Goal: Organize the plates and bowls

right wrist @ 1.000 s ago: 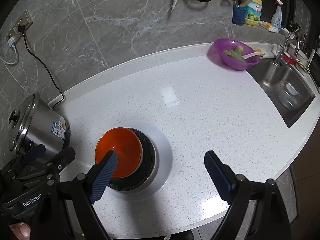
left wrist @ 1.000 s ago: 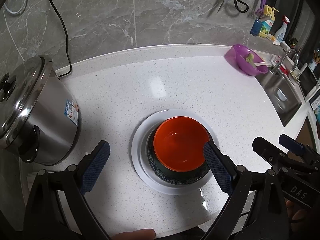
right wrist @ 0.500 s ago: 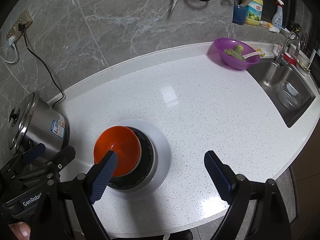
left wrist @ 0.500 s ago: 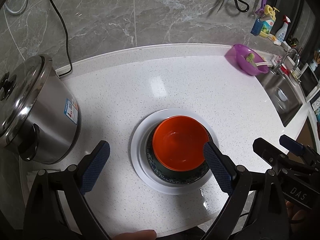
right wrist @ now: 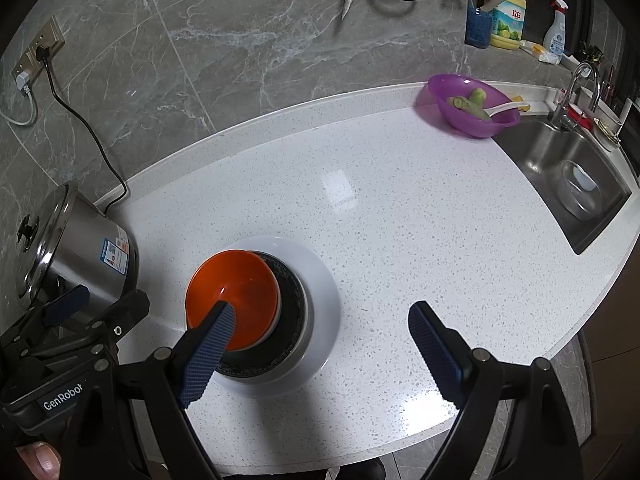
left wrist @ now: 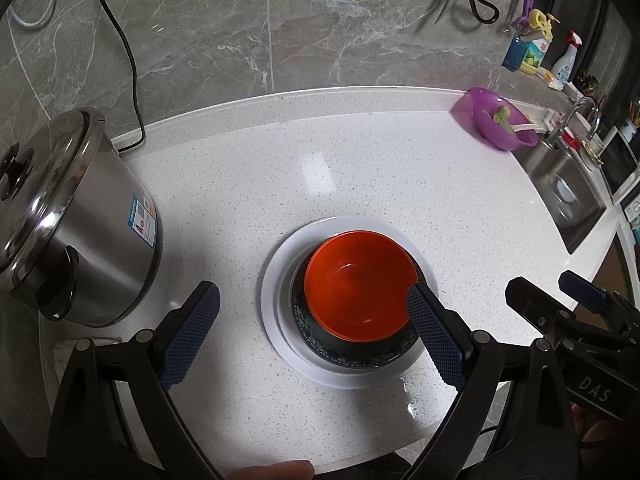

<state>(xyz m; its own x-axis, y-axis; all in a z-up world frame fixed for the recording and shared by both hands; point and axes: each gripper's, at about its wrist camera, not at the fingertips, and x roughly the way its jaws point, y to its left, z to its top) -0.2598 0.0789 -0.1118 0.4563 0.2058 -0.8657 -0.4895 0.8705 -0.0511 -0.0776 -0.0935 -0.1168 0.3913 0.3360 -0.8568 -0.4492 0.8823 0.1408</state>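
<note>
An orange bowl (left wrist: 360, 284) sits inside a dark patterned bowl (left wrist: 352, 356), which rests on a white plate (left wrist: 276, 280) on the white counter. The same stack shows in the right wrist view: orange bowl (right wrist: 236, 288), dark bowl (right wrist: 292, 300), white plate (right wrist: 320, 276). My left gripper (left wrist: 312, 336) is open and empty, held above the near side of the stack. My right gripper (right wrist: 320, 352) is open and empty, above the stack's right side.
A steel pot with lid (left wrist: 60, 232) stands at the left, its cord running up the wall. A purple bowl with vegetable pieces (right wrist: 468, 106) sits at the back right beside the sink (right wrist: 572, 184). Bottles (right wrist: 506, 12) stand behind it. The counter's front edge is close.
Almost nothing has changed. Both grippers stay open above the stack, with only a slight drift of the views.
</note>
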